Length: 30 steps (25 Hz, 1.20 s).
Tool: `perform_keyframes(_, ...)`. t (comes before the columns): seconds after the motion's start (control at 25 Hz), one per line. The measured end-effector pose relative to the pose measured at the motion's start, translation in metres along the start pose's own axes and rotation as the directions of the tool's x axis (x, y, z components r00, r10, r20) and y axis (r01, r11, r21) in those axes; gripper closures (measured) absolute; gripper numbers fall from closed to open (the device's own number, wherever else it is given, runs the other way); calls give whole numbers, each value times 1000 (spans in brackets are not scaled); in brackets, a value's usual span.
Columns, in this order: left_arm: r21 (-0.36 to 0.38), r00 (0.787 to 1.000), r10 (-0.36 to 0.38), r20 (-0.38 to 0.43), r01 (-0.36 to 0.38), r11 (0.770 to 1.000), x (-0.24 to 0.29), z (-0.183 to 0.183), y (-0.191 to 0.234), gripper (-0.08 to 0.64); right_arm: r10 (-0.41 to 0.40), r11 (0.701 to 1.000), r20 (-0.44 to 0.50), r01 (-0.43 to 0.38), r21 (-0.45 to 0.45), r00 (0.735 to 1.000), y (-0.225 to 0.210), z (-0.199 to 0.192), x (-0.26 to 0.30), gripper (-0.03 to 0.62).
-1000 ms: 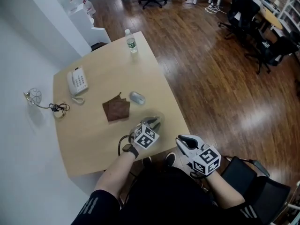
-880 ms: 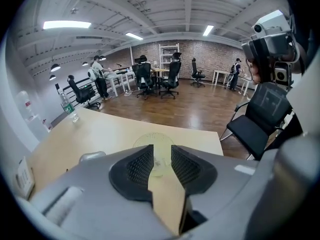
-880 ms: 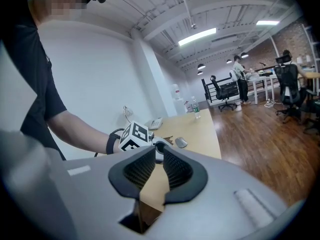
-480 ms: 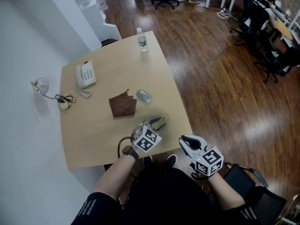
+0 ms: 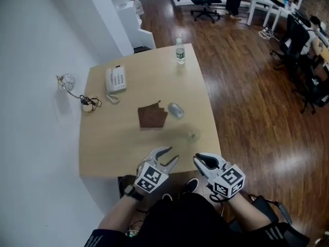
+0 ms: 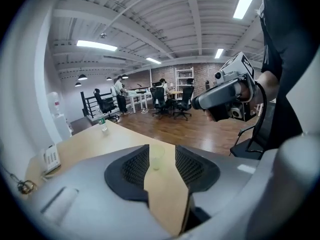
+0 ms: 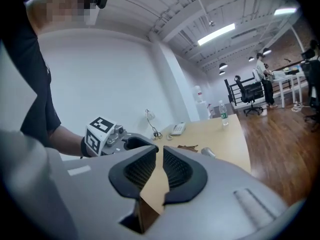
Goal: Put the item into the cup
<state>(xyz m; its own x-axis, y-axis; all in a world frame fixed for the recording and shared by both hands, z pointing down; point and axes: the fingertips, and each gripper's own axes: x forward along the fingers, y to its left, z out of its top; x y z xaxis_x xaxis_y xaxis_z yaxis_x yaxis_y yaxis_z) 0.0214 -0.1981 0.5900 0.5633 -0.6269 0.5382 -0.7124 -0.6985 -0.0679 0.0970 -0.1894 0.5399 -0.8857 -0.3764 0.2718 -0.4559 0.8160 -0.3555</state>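
Pulling my left gripper (image 5: 170, 155) back off the table (image 5: 118, 138), jaws just spread wide, empty; cup (image 5: 192, 135) stands at its one o'clock, so release looks done. Right gripper (image 5: 199, 159) barely parted, empty.

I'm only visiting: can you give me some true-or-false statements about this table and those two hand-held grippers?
1. A water bottle stands near the table's far edge. True.
2. The left gripper holds the clear cup. False: its jaws have just been opening and stand apart with nothing between them; the cup stands alone on the table.
3. The grey mouse lies beside the brown cloth. True.
4. The telephone sits on the floor. False: it is on the table.
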Motion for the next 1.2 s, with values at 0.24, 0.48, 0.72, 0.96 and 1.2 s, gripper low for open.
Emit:
perform_keyframes(0.24,-71,998,34,61,-30,997,-75,-21,-24,394,49,998,36,-47,-41,998,66,3,3,584)
perform_keyframes(0.48,-62,995,24,99,-17,998,-153,-54,-78,394,32,999,57,-30,-25,998,148,-23,-5,584)
perform_keyframes(0.72,-72,991,28,132,-19,997,-229,-79,-123,394,7,1000,68,-6,-18,998,226,-48,-29,584)
perform_keyframes(0.96,-83,984,36,172,-22,996,-277,-91,-153,394,-15,999,86,19,-39,996,271,-55,-53,584)
perform_keyframes(1.2,-92,972,72,224,-53,994,-296,-81,-162,394,-8,997,95,15,-80,995,294,-56,-71,584)
